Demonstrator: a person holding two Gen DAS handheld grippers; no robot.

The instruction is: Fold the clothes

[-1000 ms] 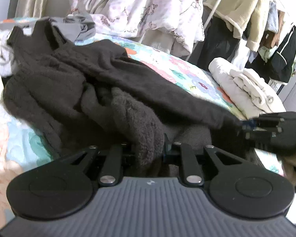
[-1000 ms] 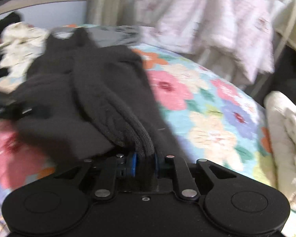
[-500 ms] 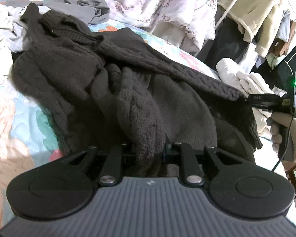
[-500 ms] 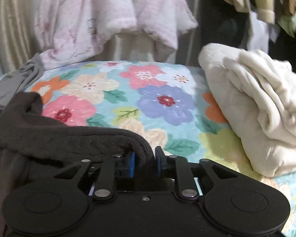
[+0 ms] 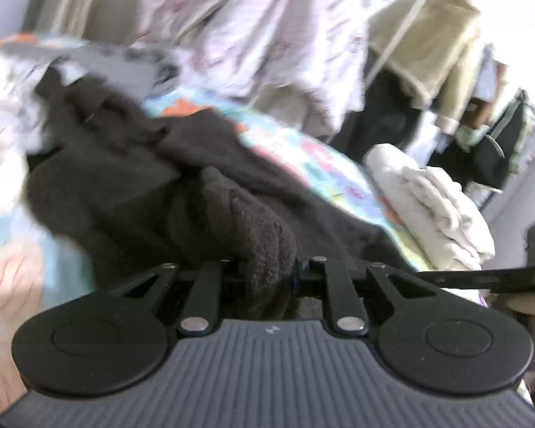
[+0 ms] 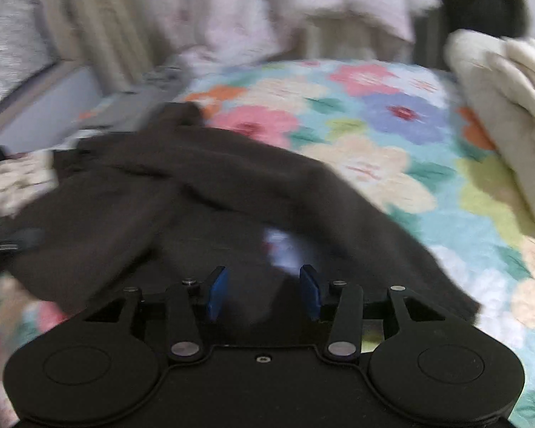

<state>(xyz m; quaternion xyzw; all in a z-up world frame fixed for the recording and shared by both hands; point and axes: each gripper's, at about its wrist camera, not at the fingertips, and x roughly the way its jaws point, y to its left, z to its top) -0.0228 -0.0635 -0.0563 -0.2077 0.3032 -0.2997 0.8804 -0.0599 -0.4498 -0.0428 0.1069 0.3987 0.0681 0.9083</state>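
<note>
Dark brown knitted sweater lies rumpled across the bed with the floral bedspread, its body spread toward the left side of the bed and a long fold or sleeve running out toward the right. In the left wrist view the left gripper is narrow and clamped on a thick bunched fold of the sweater, which bulges up between its fingers. The right gripper hangs just above the near edge of the same sweater; its jaws are opening, the blue pads stand apart, and dark fabric shows below the gap without being pressed by either pad. The right gripper also shows at the right edge of the left wrist view as a dark bar low beside the sweater's hem, with part of a hand under it. On the right side of the bed sits a cream folded garment, well apart from the sweater, with bare bedspread between them. A pale heap of other clothes lies at the far left, touching the sweater's edge. Behind the bed hang pink-and-white patterned fabric and a beige garment on a rack. Both views are blurred.
</note>
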